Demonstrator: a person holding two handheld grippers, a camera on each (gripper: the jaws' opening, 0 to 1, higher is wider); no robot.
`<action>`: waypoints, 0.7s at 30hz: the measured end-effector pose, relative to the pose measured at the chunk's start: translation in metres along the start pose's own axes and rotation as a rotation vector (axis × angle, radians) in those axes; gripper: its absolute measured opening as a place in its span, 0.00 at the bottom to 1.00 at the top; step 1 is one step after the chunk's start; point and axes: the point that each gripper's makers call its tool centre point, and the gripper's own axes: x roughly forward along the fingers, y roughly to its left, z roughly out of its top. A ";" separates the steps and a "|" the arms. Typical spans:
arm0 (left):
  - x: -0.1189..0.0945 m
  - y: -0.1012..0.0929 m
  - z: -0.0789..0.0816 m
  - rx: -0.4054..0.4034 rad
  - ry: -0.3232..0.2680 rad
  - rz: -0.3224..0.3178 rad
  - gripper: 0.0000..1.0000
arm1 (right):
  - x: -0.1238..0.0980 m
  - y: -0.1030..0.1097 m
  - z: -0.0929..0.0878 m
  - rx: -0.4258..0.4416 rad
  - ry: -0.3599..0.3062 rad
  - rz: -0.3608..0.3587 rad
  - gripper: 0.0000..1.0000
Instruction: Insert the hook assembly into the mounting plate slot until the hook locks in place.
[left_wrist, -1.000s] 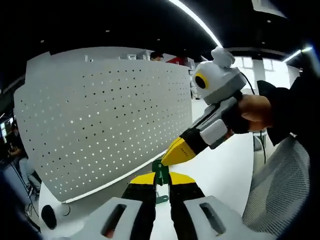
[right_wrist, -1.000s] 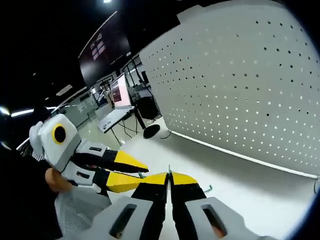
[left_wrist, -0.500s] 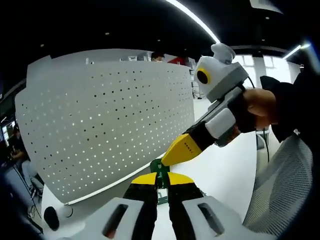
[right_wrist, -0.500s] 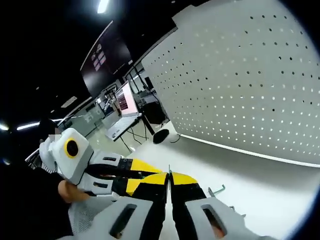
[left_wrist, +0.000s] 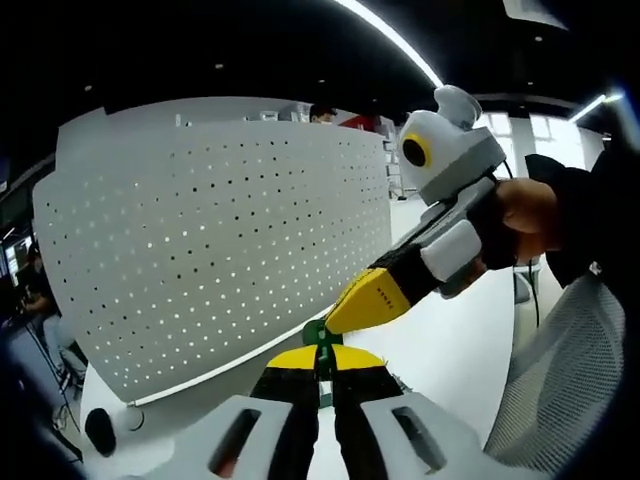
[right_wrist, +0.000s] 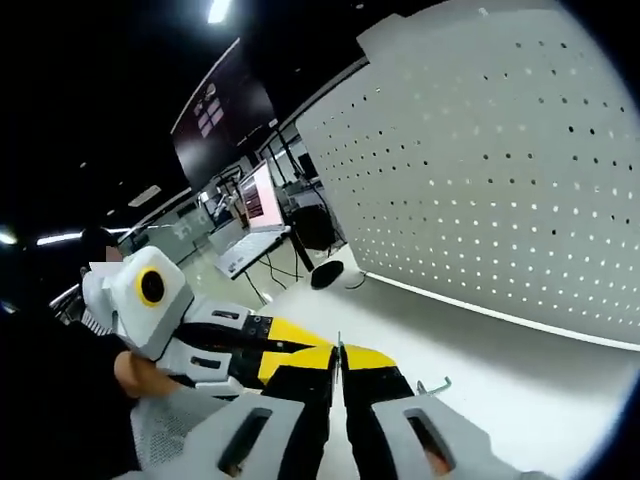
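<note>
- Left gripper (left_wrist: 322, 358) is clenching a green hook (left_wrist: 321, 335) between its jaws, in front of the pegboard (left_wrist: 210, 250)
- Right gripper (right_wrist: 338, 357) is pinching a thin metal piece (right_wrist: 339, 349), jaws nearly closed; its tips are meeting the hook from the right
- Pegboard is standing upright on the white table (right_wrist: 500, 370)

Long ceiling light strip (left_wrist: 390, 40) running overhead against a dark ceiling. Desks with a lit monitor (right_wrist: 262, 198) off to the side, a dark wall screen (right_wrist: 210, 105) above them. Grey mesh chair back (left_wrist: 560, 390) close by.
</note>
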 end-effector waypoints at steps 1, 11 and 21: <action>0.000 0.000 0.000 -0.004 0.000 0.000 0.03 | 0.000 -0.001 0.001 -0.002 -0.004 -0.003 0.11; -0.006 0.019 0.009 -0.052 -0.018 0.054 0.03 | -0.034 -0.018 0.029 -0.135 -0.166 -0.116 0.35; -0.011 0.052 0.036 -0.068 -0.064 0.133 0.03 | -0.059 -0.032 0.022 -0.213 -0.180 -0.235 0.62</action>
